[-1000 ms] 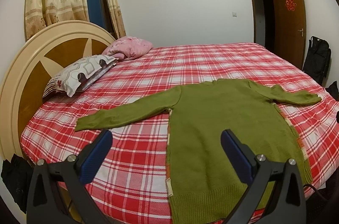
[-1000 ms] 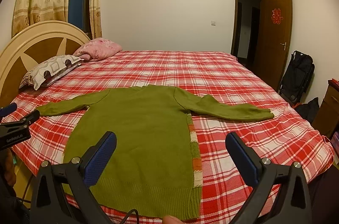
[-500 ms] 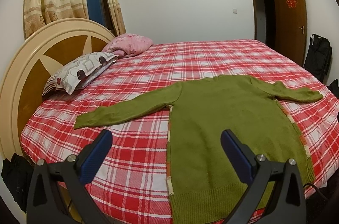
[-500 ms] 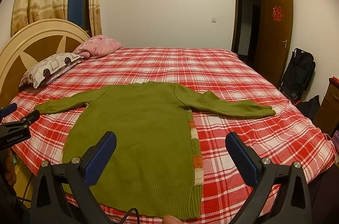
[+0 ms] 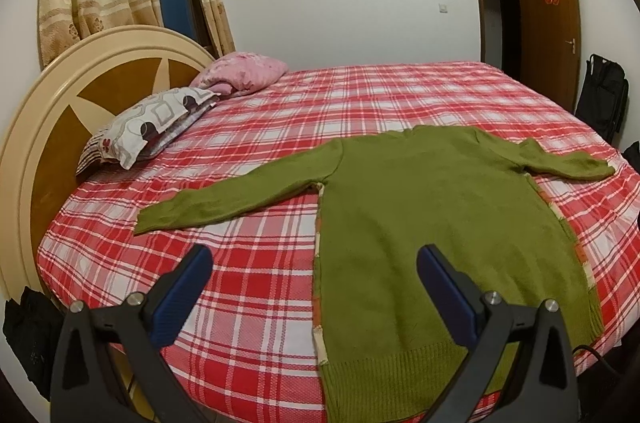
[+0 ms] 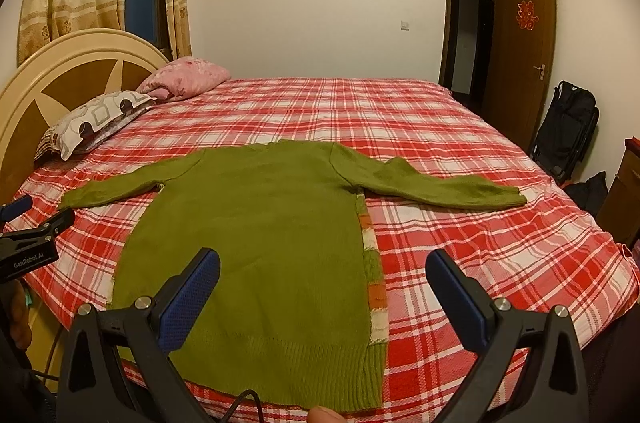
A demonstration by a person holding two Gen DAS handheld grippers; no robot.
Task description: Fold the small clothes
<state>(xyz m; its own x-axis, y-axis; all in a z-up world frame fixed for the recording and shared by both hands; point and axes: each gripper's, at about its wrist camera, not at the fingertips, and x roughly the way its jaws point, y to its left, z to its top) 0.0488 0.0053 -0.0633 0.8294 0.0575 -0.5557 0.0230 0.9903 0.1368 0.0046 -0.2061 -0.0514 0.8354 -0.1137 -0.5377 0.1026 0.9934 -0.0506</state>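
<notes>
Sweater (image 6: pixel 256 243) flat beyond both spread claws

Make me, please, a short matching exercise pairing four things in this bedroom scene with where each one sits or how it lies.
Things:
1. green sweater
2. pink pillow
3. patterned pillow
4. black bag

Places or states:
a. on the floor beside the open door
b. spread flat on the plaid bed, sleeves out to both sides
c. by the headboard, nearer the camera
d. by the headboard, farther away, towards the window

Pairs: 1-b, 2-d, 3-c, 4-a
</notes>
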